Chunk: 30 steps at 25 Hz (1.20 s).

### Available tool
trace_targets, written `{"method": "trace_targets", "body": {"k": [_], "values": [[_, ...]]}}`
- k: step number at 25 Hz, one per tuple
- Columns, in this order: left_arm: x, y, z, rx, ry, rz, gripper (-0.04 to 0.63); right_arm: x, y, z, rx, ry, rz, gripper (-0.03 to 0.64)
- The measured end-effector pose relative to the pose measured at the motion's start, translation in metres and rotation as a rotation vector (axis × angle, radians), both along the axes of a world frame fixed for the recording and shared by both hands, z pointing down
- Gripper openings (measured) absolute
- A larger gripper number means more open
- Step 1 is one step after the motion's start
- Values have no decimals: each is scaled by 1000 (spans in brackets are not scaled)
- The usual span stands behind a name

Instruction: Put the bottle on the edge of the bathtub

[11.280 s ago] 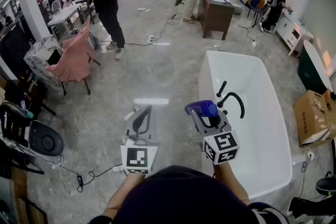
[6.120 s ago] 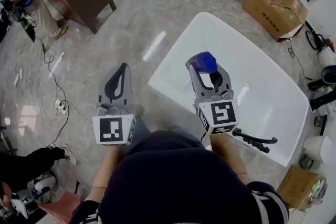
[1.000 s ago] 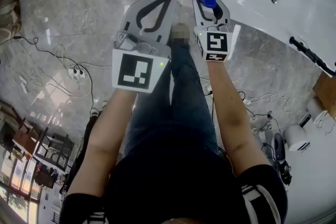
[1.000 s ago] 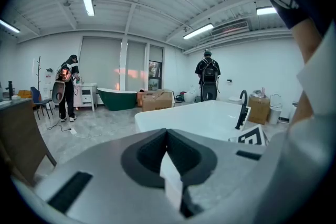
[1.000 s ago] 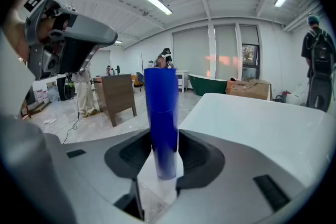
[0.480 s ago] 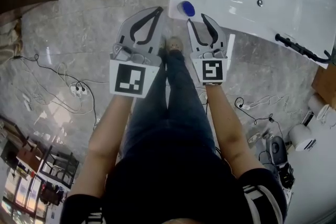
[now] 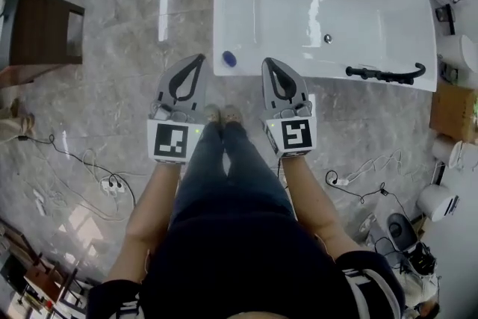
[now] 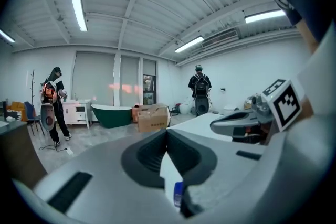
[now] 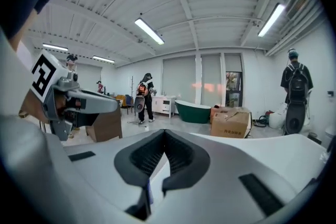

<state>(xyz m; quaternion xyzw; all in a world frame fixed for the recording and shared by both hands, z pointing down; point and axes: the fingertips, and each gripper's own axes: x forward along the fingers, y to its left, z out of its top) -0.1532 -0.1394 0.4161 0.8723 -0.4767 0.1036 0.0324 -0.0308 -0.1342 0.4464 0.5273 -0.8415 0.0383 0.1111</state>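
Head view: bottle (image 7: 229,59) upright on bathtub (image 7: 314,69) edge, apart from both grippers. Left gripper (image 7: 198,60) closed, empty. Right gripper (image 7: 267,63) closing fully, nothing between jaws.

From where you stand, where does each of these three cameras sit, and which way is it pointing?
Head view: on the person's head, facing steeply down at the white bathtub, the blue-capped bottle on its edge and the grey marbled floor; shows arms, legs, left gripper, right gripper.
Left gripper view: rides that gripper, faces across the hall along its shut jaws; shows the right gripper.
Right gripper view: likewise along its shut jaws; shows the left gripper.
Shared: both gripper views catch the dark green bathtub and brown cardboard box.
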Motion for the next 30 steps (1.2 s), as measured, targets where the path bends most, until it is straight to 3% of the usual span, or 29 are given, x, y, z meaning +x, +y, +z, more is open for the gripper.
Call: {"method": "trace_targets", "body": {"k": [6, 15, 22, 30], "values": [[3, 7, -69, 123, -30, 2, 2, 30, -1, -107, 145, -22, 77, 17], [-8, 25, -174, 266, 1, -118, 2, 42, 20, -217, 302, -39, 104, 17], [-1, 44, -228, 343, 23, -143, 2, 45, 36, -255, 344, -71, 77, 17], [1, 61, -232, 351, 28, -184, 2, 52, 50, -264, 363, -85, 34, 17]]}}
